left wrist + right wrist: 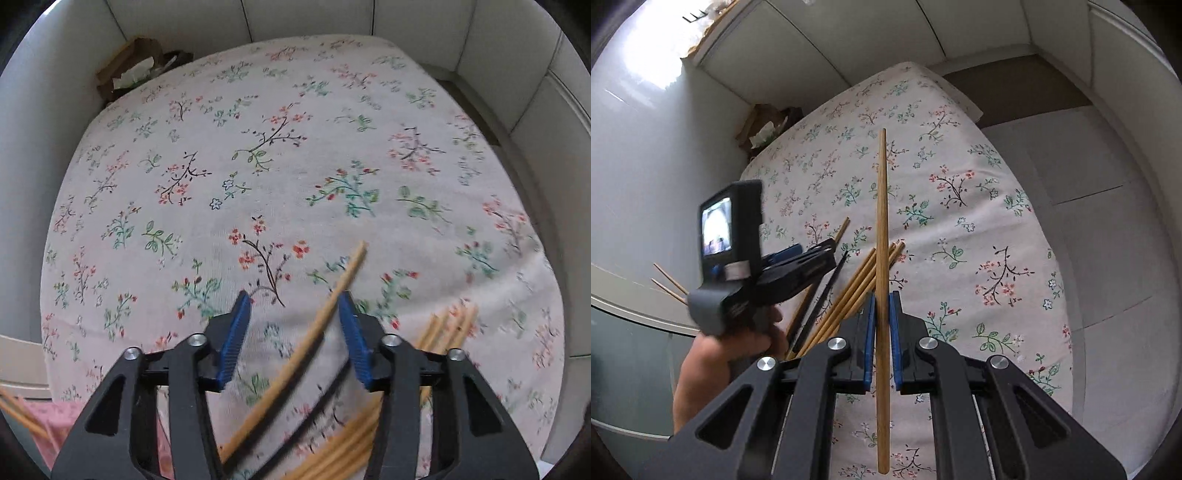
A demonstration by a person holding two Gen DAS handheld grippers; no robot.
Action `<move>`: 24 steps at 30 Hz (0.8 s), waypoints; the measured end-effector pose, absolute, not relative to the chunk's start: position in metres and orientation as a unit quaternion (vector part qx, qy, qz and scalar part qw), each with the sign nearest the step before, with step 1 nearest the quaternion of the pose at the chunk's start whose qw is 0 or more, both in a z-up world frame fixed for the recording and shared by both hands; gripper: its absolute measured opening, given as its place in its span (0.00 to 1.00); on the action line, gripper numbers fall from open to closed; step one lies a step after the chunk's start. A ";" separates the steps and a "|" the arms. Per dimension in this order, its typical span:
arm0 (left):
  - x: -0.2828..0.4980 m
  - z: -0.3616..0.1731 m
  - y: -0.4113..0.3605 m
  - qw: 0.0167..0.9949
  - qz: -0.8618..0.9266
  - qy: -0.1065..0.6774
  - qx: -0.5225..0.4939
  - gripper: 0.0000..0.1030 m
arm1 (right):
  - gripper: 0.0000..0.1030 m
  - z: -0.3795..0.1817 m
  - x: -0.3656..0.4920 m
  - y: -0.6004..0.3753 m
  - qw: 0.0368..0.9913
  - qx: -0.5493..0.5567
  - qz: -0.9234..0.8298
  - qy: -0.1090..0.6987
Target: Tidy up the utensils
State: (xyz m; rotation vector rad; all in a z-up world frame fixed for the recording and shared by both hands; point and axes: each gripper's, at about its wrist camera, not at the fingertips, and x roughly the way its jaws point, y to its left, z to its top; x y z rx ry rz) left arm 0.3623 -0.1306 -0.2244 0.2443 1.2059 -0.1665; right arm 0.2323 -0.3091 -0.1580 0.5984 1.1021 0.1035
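My right gripper (882, 306) clenches one chopstick (882, 229); left gripper (293, 306) is released. The pile (849, 288) at 10 o'clock remains unsorted.

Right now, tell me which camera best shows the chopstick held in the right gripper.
Right wrist view: the chopstick runs full length between the right gripper pads. The left wrist view shows only other chopsticks; that one can't be identified there.

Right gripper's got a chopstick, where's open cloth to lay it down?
Free: the floral cloth ahead and right of the right gripper, out to its far edge. Crowded: near-left, where the chopstick pile fans out under the left gripper.
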 end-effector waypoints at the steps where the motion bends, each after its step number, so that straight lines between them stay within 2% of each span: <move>1: 0.365 -0.227 -0.131 0.811 -0.083 0.568 0.115 0.39 | 0.08 -0.158 0.233 -0.310 0.808 0.281 0.049 0.515; 3: 0.366 -0.228 -0.135 0.813 -0.095 0.563 0.118 0.30 | 0.08 -0.158 0.234 -0.310 0.808 0.283 0.050 0.514; 5: 0.366 -0.228 -0.139 0.808 -0.115 0.566 0.120 0.11 | 0.08 -0.159 0.236 -0.310 0.808 0.284 0.051 0.514; 10: 0.358 -0.226 -0.147 0.814 -0.113 0.549 0.151 0.08 | 0.08 -0.158 0.236 -0.308 0.809 0.284 0.056 0.511; 24: 0.287 -0.130 -0.090 0.899 -0.135 0.413 0.057 0.04 | 0.08 -0.135 0.228 -0.304 0.839 0.270 0.079 0.466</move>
